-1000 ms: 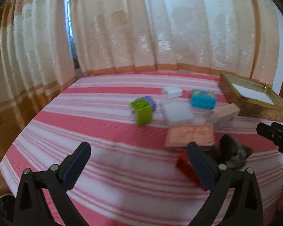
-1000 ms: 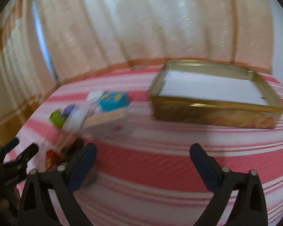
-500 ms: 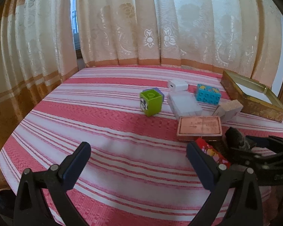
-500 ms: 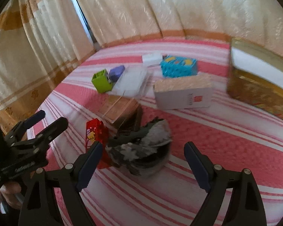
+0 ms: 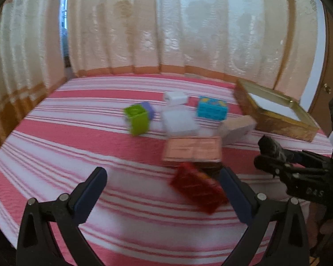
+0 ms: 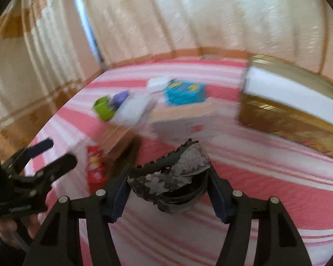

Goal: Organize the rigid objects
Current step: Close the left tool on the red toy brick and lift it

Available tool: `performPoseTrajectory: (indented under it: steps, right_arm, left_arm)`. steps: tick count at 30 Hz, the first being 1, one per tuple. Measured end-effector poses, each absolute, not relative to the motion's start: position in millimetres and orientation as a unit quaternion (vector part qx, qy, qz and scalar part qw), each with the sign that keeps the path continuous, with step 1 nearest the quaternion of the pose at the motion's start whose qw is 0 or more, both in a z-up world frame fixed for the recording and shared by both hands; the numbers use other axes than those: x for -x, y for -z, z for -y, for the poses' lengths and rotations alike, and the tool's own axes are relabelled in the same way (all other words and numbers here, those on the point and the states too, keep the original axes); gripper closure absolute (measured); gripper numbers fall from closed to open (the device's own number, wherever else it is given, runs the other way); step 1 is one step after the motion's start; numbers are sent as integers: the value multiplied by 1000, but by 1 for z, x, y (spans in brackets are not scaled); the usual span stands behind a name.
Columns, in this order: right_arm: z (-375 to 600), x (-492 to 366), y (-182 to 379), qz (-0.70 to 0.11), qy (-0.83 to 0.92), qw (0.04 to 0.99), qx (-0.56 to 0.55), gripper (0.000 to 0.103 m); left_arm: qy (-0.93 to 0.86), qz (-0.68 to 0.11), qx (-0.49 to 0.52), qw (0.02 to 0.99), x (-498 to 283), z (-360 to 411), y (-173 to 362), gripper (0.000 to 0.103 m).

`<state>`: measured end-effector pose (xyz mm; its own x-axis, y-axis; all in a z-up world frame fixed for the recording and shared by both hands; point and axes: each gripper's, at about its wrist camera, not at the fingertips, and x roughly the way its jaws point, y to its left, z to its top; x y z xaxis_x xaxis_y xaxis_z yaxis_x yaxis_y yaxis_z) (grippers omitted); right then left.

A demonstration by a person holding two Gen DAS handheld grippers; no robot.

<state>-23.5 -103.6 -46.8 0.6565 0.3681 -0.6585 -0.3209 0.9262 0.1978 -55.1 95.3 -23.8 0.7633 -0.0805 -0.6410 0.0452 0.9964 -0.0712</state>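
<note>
Striped pink-and-white cloth (image 5: 55,150) on a desk, cream curtains behind; on it a loose cluster of small rigid goods. Item in hand: grey-patterned dark hair clip (image 6: 173,177), toothed edge upward, lying between the pads of the right claw (image 6: 168,190), whose jaws have just been closing and now stand about half open around it; pads appear to touch its two ends, though blur leaves firm pressure unproven. Left claw (image 5: 164,192): wide open, empty, hovering above the cloth with the red box (image 5: 197,190) just ahead of its right finger. Destination, by judgement: gold tray (image 6: 295,119) with white floor, well apart to the right. Handling note: finish the squeeze squarely across the clip's ends before lifting, since its curved shell could pivot or spring out; lift clear of the red box and the pink flat box (image 5: 192,149) close by. Other stock: green block (image 5: 137,119), blue block (image 5: 212,108), white charger (image 5: 175,97), clear case (image 5: 178,122), beige-topped box (image 5: 237,128). Change from half a second before: clip sat loosely in a wider gap; right claw's view has swung toward the tray.
</note>
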Motion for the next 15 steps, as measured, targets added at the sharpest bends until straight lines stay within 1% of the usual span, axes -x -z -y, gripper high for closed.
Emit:
performPoseTrajectory:
  steps: [1, 3, 5, 6, 9, 11, 12, 14, 15]
  right_arm:
    - [109, 24, 45, -363, -179, 914, -31, 38]
    - [117, 24, 44, -353, -163, 921, -31, 38]
    - [124, 24, 44, -351, -155, 923, -38, 38]
    - [125, 23, 44, -352, -155, 922, -41, 38]
    - [126, 24, 44, -350, -155, 923, -39, 38]
    - [126, 25, 44, -351, -157, 922, -36, 38]
    - [126, 24, 45, -354, -158, 921, -36, 38]
    - [126, 24, 46, -357, -159, 920, -36, 38]
    - [126, 24, 46, -357, -160, 920, -36, 38]
  left_arm:
    - [35, -345, 27, 938, 52, -91, 24, 2]
    - [38, -359, 20, 932, 43, -80, 30, 9]
    - [37, -380, 13, 924, 34, -75, 38, 19]
    - [37, -400, 13, 916, 28, -74, 46, 21]
    - [60, -409, 52, 909, 27, -83, 53, 25]
    - [68, -410, 58, 908, 29, -87, 54, 34]
    - [75, -410, 59, 907, 31, -90, 53, 36]
    - [69, -418, 47, 905, 35, -98, 53, 47]
    - [61, -424, 37, 903, 37, -102, 54, 51]
